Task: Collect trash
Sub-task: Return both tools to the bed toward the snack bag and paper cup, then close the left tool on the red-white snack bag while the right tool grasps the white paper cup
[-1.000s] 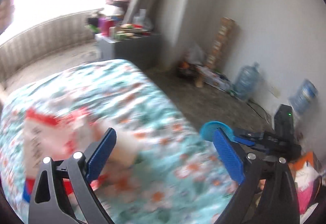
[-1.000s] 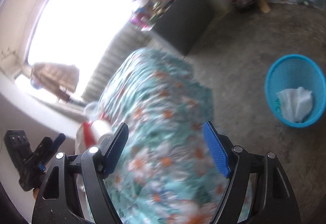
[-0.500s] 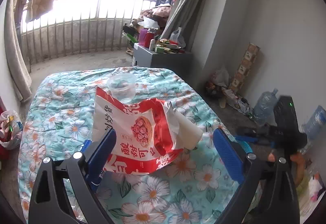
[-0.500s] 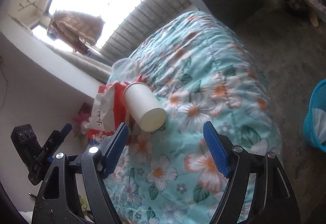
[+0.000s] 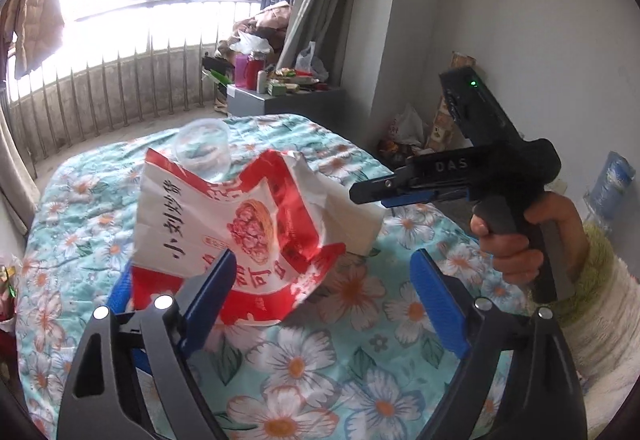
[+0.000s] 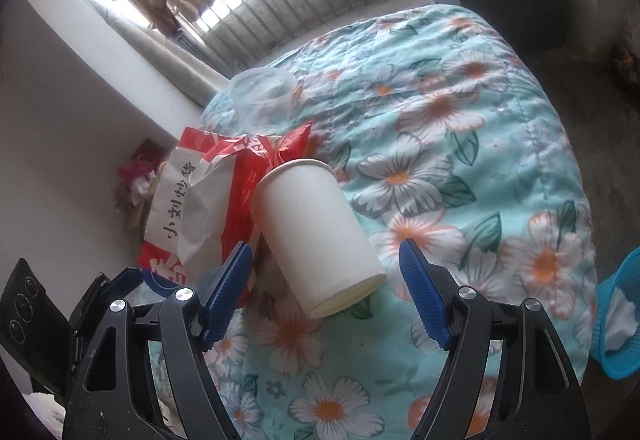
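Observation:
A red and white snack bag (image 5: 240, 224) lies crumpled on a table covered with a floral cloth (image 5: 360, 352). A white paper cup (image 6: 320, 240) lies on its side against the bag (image 6: 208, 199). A clear plastic cup (image 5: 203, 151) stands behind them and shows too in the right wrist view (image 6: 262, 95). My left gripper (image 5: 324, 292) is open, just in front of the bag. My right gripper (image 6: 326, 292) is open, its fingers on either side of the paper cup's base without touching it. It also shows from the side in the left wrist view (image 5: 460, 179).
A blue trash basket (image 6: 618, 324) with white paper in it stands on the floor at the table's right. A grey cabinet (image 5: 280, 99) with clutter on top stands behind the table. Water bottles (image 5: 616, 183) and bags line the right wall.
Both grippers have swung from the basket side to the table and closed in on the trash. The right gripper now straddles the paper cup; the left is closer to the bag.

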The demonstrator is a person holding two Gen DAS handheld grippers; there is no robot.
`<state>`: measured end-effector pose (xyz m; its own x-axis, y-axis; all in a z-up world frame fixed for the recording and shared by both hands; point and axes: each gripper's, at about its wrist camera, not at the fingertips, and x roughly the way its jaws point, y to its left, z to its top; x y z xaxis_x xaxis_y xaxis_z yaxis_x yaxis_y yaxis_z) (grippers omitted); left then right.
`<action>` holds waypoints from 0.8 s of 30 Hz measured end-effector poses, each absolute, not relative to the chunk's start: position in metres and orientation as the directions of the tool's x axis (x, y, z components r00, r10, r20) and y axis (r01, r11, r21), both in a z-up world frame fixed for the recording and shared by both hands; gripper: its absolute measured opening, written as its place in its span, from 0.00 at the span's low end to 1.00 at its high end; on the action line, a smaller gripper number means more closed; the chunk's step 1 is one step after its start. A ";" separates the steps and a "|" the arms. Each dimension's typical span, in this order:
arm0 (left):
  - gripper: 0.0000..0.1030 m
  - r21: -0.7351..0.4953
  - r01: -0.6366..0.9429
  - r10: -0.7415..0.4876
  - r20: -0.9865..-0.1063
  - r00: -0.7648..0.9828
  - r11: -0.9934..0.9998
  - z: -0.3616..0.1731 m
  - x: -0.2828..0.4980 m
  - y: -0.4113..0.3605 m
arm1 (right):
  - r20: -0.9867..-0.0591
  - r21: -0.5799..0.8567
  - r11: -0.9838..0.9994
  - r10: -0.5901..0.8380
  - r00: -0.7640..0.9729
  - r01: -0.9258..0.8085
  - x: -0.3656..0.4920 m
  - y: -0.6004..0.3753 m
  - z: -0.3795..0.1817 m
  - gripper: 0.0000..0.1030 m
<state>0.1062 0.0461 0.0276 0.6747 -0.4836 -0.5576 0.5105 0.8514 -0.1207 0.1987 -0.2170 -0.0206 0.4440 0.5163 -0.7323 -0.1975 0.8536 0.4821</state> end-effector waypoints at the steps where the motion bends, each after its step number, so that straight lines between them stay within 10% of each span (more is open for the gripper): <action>1: 0.83 -0.116 0.503 -0.477 -0.550 0.686 0.857 0.029 0.107 0.049 | -0.739 0.475 0.856 0.514 0.436 -0.204 0.202 -0.213 -0.022 0.70; 6: 0.80 -0.115 0.381 -0.385 -0.498 0.777 0.918 0.041 0.116 0.083 | -0.765 0.446 0.866 0.500 0.407 -0.225 0.212 -0.196 -0.029 0.69; 11: 0.74 -0.143 0.208 -0.251 -0.633 0.732 0.968 0.025 0.162 0.113 | -0.797 0.412 0.885 0.465 0.386 -0.215 0.216 -0.183 -0.037 0.64; 24: 0.54 -0.334 0.356 -0.488 -0.634 0.600 0.873 0.017 0.171 0.079 | -0.785 0.448 0.875 0.484 0.386 -0.185 0.214 -0.190 -0.044 0.60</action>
